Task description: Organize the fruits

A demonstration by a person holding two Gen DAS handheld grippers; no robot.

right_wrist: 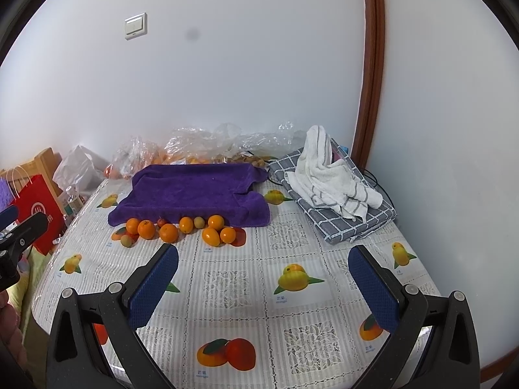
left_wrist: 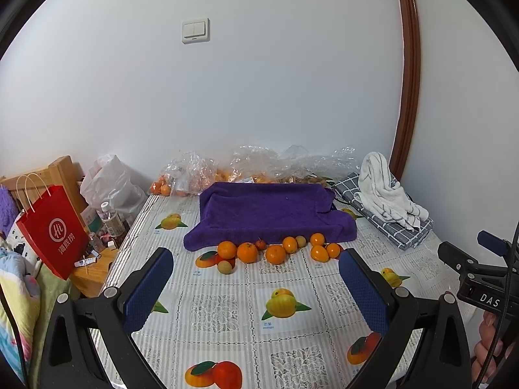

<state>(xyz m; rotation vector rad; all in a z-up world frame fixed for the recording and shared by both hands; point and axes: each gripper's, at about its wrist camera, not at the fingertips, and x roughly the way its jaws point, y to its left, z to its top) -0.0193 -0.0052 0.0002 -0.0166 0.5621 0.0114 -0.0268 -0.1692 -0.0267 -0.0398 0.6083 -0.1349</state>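
Fruits (left_wrist: 275, 251): loose row touching purple towel's (left_wrist: 266, 210) front edge. Clear bags (left_wrist: 194, 175) behind towel: more oranges. Left gripper (left_wrist: 256, 278), right gripper (right_wrist: 263, 270): fingers apart, empty.

Orange fruits (left_wrist: 247, 252) lie by a purple towel (left_wrist: 266, 214) on a white lace-patterned cloth (right_wrist: 227, 291) printed with yellow and orange fruit — beside it a grey checked cloth (right_wrist: 340, 217), a white grey-striped towel (right_wrist: 327, 175), a red bag (left_wrist: 53, 230).
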